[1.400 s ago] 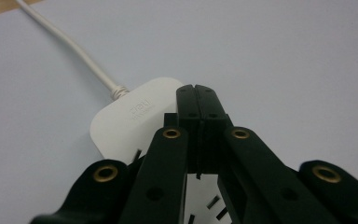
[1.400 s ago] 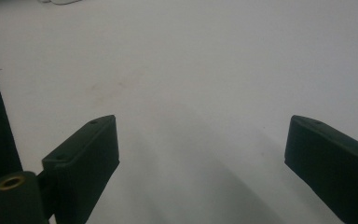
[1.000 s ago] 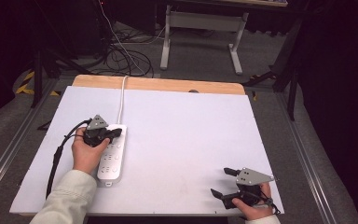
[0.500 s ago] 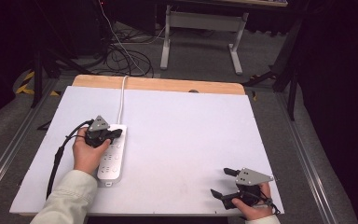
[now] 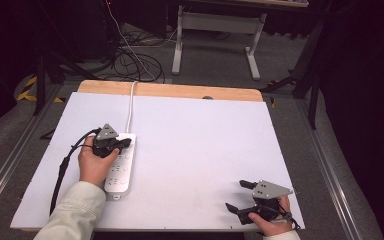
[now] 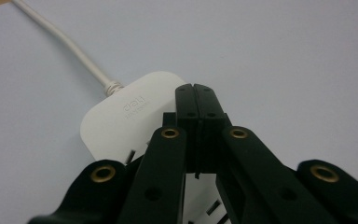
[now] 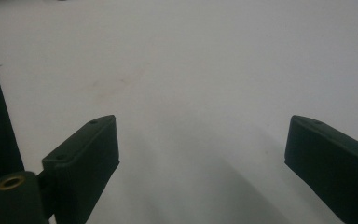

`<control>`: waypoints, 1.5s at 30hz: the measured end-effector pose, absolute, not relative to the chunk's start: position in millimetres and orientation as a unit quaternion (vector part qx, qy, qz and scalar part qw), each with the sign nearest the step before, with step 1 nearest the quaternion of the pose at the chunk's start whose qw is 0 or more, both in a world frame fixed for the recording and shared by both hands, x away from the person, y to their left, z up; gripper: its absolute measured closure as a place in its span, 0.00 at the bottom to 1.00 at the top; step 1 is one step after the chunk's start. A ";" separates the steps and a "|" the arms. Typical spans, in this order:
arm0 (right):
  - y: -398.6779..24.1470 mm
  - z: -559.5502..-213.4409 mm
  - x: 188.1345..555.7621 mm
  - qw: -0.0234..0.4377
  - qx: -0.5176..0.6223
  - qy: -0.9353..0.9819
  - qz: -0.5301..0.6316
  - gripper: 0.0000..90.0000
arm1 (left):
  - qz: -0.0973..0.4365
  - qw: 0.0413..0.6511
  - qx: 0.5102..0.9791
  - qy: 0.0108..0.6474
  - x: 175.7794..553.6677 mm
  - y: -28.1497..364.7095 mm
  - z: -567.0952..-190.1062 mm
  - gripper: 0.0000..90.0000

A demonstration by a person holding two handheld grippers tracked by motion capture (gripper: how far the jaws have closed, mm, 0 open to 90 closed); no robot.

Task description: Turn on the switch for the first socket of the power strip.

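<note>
The left claw (image 5: 123,143) is seen poised over the far end of a white power strip (image 5: 120,170), its jaws pressed flat together with nothing caught between them. In the left gripper view the joined tips of that claw (image 6: 196,93) are set right above the strip's rounded end (image 6: 135,116), just past a faint embossed brand mark; whether the tips actually touch the plastic cannot be told. The strip is laid lengthwise on the left part of the table (image 5: 200,145), its near end towards the person, with rows of sockets along its top. A white cable (image 5: 130,102) is run from its far end straight towards the table's far edge, where a strip of bare wood (image 5: 170,90) is left showing. The left hand (image 5: 96,167) is wrapped around the gripper's body, a pale sleeve (image 5: 72,212) behind it, and a black cable (image 5: 62,170) is trailed off to the side.

Over at the near right corner, the right claw (image 5: 239,195) is held well apart from the strip, jaws spread wide and empty. In the right gripper view the right claw (image 7: 205,154) is framed with only the smooth, matte white tabletop (image 7: 191,70) between its blocky black pads. The right hand (image 5: 270,222) is gripped around its base.
</note>
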State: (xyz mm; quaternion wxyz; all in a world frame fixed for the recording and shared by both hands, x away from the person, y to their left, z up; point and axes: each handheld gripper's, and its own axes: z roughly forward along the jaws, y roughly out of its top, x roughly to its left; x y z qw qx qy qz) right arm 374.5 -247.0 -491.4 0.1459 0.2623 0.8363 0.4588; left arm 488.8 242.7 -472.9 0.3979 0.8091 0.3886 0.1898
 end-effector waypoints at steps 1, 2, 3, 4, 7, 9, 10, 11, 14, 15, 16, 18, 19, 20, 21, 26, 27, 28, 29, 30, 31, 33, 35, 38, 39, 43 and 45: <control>-247.0 -491.4 374.5 0.146 0.262 0.836 0.459 0.11 | 0.190 0.398 0.809 0.389 488.8 242.7 -472.9 1.00; -246.9 -491.3 374.3 0.146 0.262 0.836 0.459 0.11 | 0.192 0.396 0.808 0.391 488.6 242.5 -472.7 1.00; -246.6 -491.3 374.1 0.146 0.262 0.836 0.460 0.11 | 0.192 0.395 0.808 0.392 488.2 241.5 -472.6 1.00; -246.6 -491.3 374.0 0.146 0.262 0.836 0.460 0.11 | 0.198 0.391 0.808 0.394 487.7 240.1 -472.2 1.00; -246.7 -491.4 374.3 0.145 0.262 0.837 0.459 0.11 | 0.207 0.384 0.810 0.392 487.2 238.2 -471.7 1.00; -246.6 -491.5 374.3 0.145 0.261 0.837 0.458 0.11 | 0.197 0.388 0.807 0.398 487.8 239.2 -471.7 1.00; -246.3 -491.6 374.3 0.145 0.261 0.836 0.459 0.11 | 0.197 0.388 0.807 0.400 488.2 239.9 -471.5 1.00; -246.4 -491.5 374.1 0.145 0.262 0.836 0.460 0.11 | 0.196 0.386 0.809 0.398 488.4 239.5 -471.2 1.00; -247.0 -491.5 374.3 0.144 0.262 0.836 0.460 0.11 | 0.201 0.381 0.810 0.397 487.4 237.6 -471.1 1.00; -247.0 -491.7 374.4 0.144 0.262 0.836 0.460 0.11 | 0.199 0.382 0.810 0.398 487.4 237.2 -471.2 1.00; -247.0 -491.7 374.4 0.144 0.262 0.836 0.460 0.11 | 0.200 0.381 0.810 0.398 487.7 237.5 -470.8 1.00; -246.6 -491.6 374.1 0.144 0.262 0.836 0.460 0.11 | 0.199 0.381 0.810 0.400 487.8 237.4 -470.8 1.00; -246.5 -491.4 374.0 0.144 0.262 0.836 0.460 0.11 | 0.200 0.380 0.811 0.398 487.9 237.1 -470.7 1.00; -246.6 -491.5 374.0 0.144 0.262 0.836 0.460 0.11 | 0.205 0.375 0.813 0.396 487.5 236.4 -470.3 1.00; -246.6 -491.5 374.0 0.144 0.262 0.836 0.460 0.11 | 0.205 0.375 0.813 0.396 487.5 236.4 -470.3 1.00; -246.7 -491.4 373.8 0.145 0.262 0.836 0.460 0.11 | 0.205 0.368 0.816 0.395 487.7 234.3 -469.2 1.00; -247.1 -491.2 373.8 0.144 0.262 0.836 0.460 0.11 | 0.205 0.366 0.819 0.393 488.1 233.7 -468.9 1.00; -247.2 -491.4 373.9 0.144 0.262 0.836 0.461 0.11 | 0.205 0.366 0.819 0.393 488.1 233.7 -468.9 1.00; -247.2 -491.4 373.9 0.144 0.262 0.836 0.461 0.11 | 0.207 0.363 0.820 0.391 488.3 233.9 -468.5 1.00; -247.2 -491.5 374.1 0.143 0.262 0.836 0.460 0.11 | 0.207 0.363 0.820 0.391 488.3 233.9 -468.6 1.00; -247.2 -491.5 374.1 0.143 0.262 0.836 0.460 0.11 | 0.204 0.365 0.819 0.393 488.2 233.7 -468.9 1.00; -246.7 -491.7 374.1 0.144 0.262 0.836 0.460 0.11 | 0.206 0.365 0.819 0.393 488.3 234.1 -468.8 1.00; -246.4 -492.0 374.6 0.143 0.262 0.836 0.460 0.11 | 0.203 0.363 0.819 0.395 488.5 233.8 -468.3 1.00; -246.5 -492.2 374.9 0.141 0.262 0.836 0.460 0.11 | 0.203 0.361 0.819 0.397 489.4 234.4 -467.7 1.00; -246.5 -492.2 375.1 0.141 0.262 0.836 0.460 0.11 | 0.197 0.362 0.819 0.400 489.4 233.9 -467.7 1.00; -246.1 -492.2 375.2 0.140 0.262 0.836 0.461 0.11 | 0.200 0.348 0.824 0.400 490.9 231.8 -465.0 1.00; -246.2 -492.2 375.2 0.140 0.262 0.836 0.461 0.11 | 0.203 0.344 0.826 0.398 491.4 231.3 -464.4 1.00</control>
